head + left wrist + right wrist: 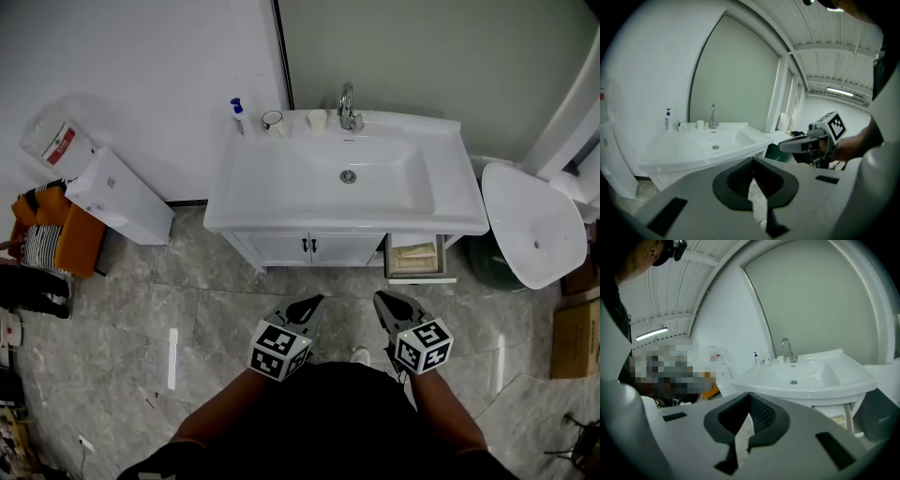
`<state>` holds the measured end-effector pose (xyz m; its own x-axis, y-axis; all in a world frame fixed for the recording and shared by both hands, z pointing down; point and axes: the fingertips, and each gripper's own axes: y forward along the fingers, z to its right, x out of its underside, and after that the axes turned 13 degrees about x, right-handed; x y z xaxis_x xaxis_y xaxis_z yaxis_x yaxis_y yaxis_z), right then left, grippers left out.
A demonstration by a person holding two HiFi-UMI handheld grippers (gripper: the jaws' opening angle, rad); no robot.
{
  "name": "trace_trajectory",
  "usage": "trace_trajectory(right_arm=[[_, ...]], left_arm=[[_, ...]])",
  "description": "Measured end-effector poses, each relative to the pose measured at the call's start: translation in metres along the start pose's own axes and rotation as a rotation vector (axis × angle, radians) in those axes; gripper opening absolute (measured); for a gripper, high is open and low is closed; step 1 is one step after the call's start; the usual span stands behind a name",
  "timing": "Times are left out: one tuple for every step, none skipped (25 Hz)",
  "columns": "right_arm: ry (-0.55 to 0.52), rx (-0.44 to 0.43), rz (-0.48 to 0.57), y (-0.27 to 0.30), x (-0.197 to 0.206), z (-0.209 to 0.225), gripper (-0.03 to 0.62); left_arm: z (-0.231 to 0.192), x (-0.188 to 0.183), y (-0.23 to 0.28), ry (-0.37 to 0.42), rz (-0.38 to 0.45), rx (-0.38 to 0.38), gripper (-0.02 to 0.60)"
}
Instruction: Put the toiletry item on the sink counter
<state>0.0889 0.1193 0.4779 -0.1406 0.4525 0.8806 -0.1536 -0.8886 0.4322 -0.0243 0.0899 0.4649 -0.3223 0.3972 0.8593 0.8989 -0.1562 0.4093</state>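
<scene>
**Nothing gripped; the only clear toiletry item is on the counter**

A pump bottle [238, 114] with a blue top is seen in the upper middle of the head view. It stands upright at the back left corner of the sink counter [441, 202], against the wall. It is slim and pale-bodied, and too small in every view for any label to be read.

Just beside it a glass cup [273, 120] is set, then a small white cup [318, 119], and then the faucet [349, 108] behind the basin.

Below the counter's right end a drawer [422, 278] of the vanity is pulled open. Something pale lies in it, but what it is cannot be told.

If the bottle is the item meant, the placing is judged done. If the item is in the drawer, the task is judged not begun, with fetching, lifting and setting down all left.

The left gripper [309, 307] and the right gripper [389, 307] are held low in the frame, well apart from the vanity. Both point toward the vanity. The jaws of each are closed tip to tip. Nothing is held between them, and only floor is seen through the gap behind the tips.
</scene>
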Motion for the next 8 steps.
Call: trace_trajectory(right_arm=[[0.002, 0.0, -0.001, 0.0004, 0.0002, 0.0003, 0.002], [0.002, 0.001, -0.001, 0.0006, 0.0004, 0.0005, 0.002], [0.0, 0.001, -0.001, 0.0006, 0.0004, 0.0007, 0.002], [-0.002, 0.002, 0.0, 0.0004, 0.0002, 0.0009, 0.002], [-0.004, 0.002, 0.0, 0.0004, -0.0002, 0.0012, 0.002], [-0.006, 0.002, 0.0, 0.0005, -0.0007, 0.0015, 0.002], [-0.008, 0.002, 0.0, 0.0006, -0.0012, 0.0019, 0.002], [-0.009, 0.002, 0.0, 0.0008, -0.0018, 0.0023, 0.002]], left_arm=[[0.0, -0.0002, 0.0005, 0.002, 0.0, 0.002, 0.0], [0.0001, -0.0005, 0.001, 0.004, 0.0, 0.003, 0.0], [0.0002, -0.001, 0.0016, 0.006, 0.001, 0.005, 0.0], [0.0003, -0.0015, 0.0021, 0.007, 0.002, 0.005, 0.0], [0.0002, -0.0021, 0.0026, 0.009, 0.002, 0.006, 0.0], [0.0, -0.0028, 0.003, 0.009, 0.002, 0.005, 0.0], [-0.0002, -0.0035, 0.0035, 0.01, 0.003, 0.005, 0.0], [-0.0005, -0.0042, 0.004, 0.01, 0.003, 0.005, 0.0]])
